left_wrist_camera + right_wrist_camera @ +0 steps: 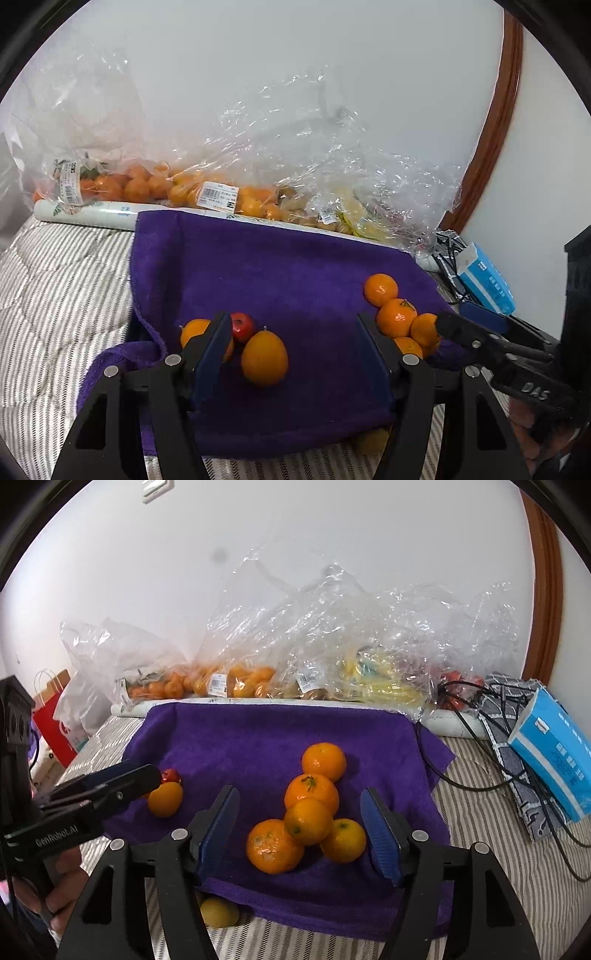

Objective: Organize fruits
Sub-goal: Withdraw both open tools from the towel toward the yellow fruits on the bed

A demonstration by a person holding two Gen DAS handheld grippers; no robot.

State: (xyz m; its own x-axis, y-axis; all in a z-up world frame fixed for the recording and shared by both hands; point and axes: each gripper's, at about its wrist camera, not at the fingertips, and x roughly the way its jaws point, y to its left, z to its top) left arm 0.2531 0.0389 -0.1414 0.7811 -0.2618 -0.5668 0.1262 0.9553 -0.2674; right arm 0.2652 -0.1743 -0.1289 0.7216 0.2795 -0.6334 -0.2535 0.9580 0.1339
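both jaws spread, empty. right gripper (299,834) over mandarin pile (308,819); likely nudges neighbours off purple towel (258,738) on closing.

A blue tissue pack (550,753) lies at the right on a patterned grey cloth (517,746), with black cables (480,734) trailing across both. At the far left stands a red paper bag (51,723) with white handles. A white roll (85,216) (printed, partly hidden) lies along the wall (332,528). Striped bedding (55,280) covers the surface.
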